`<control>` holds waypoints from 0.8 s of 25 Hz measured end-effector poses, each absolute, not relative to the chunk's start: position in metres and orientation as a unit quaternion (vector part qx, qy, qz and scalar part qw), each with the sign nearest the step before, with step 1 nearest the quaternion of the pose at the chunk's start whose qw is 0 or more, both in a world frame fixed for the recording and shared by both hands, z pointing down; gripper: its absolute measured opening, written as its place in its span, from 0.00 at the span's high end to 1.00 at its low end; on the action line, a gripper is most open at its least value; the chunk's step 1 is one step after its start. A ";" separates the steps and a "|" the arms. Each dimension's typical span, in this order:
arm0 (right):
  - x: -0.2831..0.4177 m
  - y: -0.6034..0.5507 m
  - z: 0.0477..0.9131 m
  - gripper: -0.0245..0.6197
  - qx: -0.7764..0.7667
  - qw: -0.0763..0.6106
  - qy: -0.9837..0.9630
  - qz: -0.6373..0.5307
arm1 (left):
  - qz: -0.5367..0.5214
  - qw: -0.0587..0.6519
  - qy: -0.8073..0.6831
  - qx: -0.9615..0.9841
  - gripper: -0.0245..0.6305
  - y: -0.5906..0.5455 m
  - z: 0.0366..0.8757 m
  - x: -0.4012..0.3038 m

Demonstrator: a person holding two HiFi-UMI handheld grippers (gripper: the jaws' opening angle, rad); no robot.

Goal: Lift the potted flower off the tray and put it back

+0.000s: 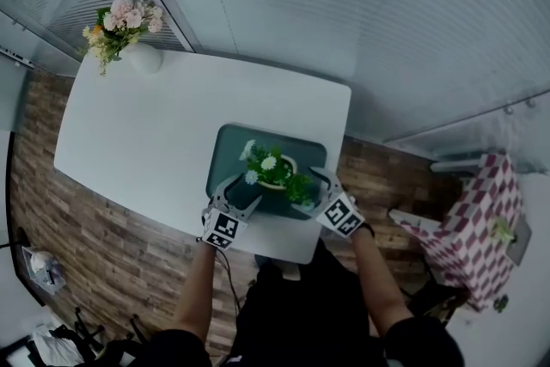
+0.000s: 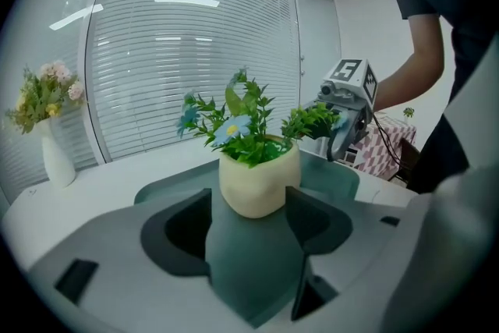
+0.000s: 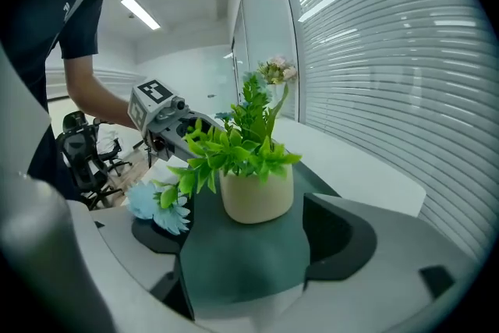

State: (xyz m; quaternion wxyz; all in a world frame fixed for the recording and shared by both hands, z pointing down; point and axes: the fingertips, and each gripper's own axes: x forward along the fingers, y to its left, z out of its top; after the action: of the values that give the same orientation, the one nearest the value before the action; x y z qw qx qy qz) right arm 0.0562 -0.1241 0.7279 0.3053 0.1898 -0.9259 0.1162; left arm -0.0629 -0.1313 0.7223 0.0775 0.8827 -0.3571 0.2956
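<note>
A vase of pink flowers [image 1: 137, 47] stands at the far corner of the table [image 1: 129, 150], well apart from me. My left gripper [image 1: 240, 194] and right gripper [image 1: 314, 189] slant down, jaws wide, pressing nothing. A blue bloom droops over one right jaw. Between them the potted flower [image 1: 273, 171] stands upright in the green tray [image 1: 225, 152].

No legible words or numbers, only square markers on the left cube [image 1: 223, 228] and right cube [image 1: 341, 215]

Pot [image 1: 280, 183] partly under its foliage [image 1: 268, 163]
</note>
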 end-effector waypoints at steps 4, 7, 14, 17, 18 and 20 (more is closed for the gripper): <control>0.051 -0.130 0.739 0.35 0.175 0.313 -0.927 0.112 | 0.297 0.077 -0.351 0.885 0.54 -0.135 0.728 -0.060; 0.047 -0.134 0.744 0.35 0.161 0.317 -0.929 0.105 | 0.296 0.078 -0.343 0.888 0.54 -0.137 0.734 -0.057; 0.038 -0.139 0.747 0.35 0.133 0.321 -0.932 0.098 | 0.312 0.070 -0.317 0.893 0.54 -0.139 0.737 -0.051; 0.035 -0.140 0.748 0.35 0.126 0.322 -0.934 0.091 | 0.313 0.069 -0.316 0.893 0.54 -0.139 0.736 -0.048; 0.034 -0.141 0.748 0.35 0.123 0.324 -0.934 0.089 | 0.313 0.068 -0.317 0.893 0.54 -0.140 0.736 -0.048; 0.030 -0.141 0.748 0.35 0.114 0.326 -0.935 0.081 | 0.313 0.067 -0.316 0.893 0.54 -0.141 0.737 -0.047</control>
State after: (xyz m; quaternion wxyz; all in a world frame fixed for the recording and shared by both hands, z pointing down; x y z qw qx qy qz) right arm 0.0303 -0.1411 0.7483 0.3262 0.1138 -0.9349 0.0811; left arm -0.0467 -0.1405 0.7367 0.0670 0.8932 -0.3162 0.3127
